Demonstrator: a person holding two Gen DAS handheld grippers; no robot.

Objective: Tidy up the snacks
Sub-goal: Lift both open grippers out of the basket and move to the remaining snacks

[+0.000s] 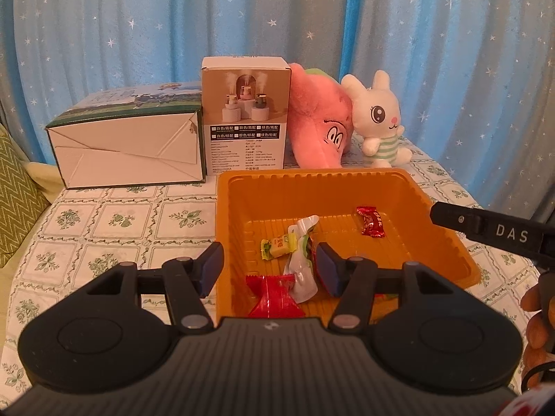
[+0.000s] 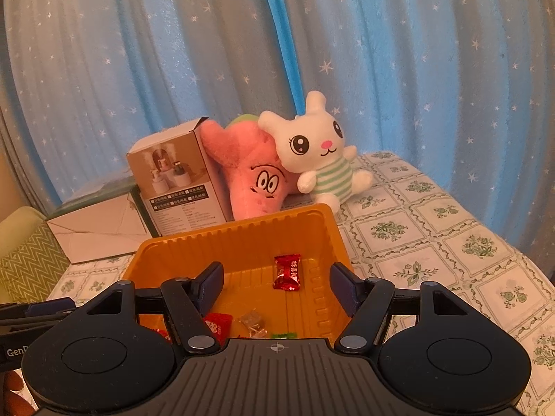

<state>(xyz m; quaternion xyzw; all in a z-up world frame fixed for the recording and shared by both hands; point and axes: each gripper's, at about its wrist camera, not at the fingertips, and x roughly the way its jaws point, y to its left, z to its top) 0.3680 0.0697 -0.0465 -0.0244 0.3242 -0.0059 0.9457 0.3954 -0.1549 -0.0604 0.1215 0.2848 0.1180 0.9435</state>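
Starry blue curtain [image 1: 138, 34] behind | your left gripper [image 1: 270, 267] and right gripper [image 2: 277, 277] gape wide, empty | candies in orange tray [image 1: 447, 242].

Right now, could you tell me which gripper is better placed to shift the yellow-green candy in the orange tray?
Probably the left gripper: its open jaws hang just before the yellow-green candy. The right gripper faces the red candy instead.
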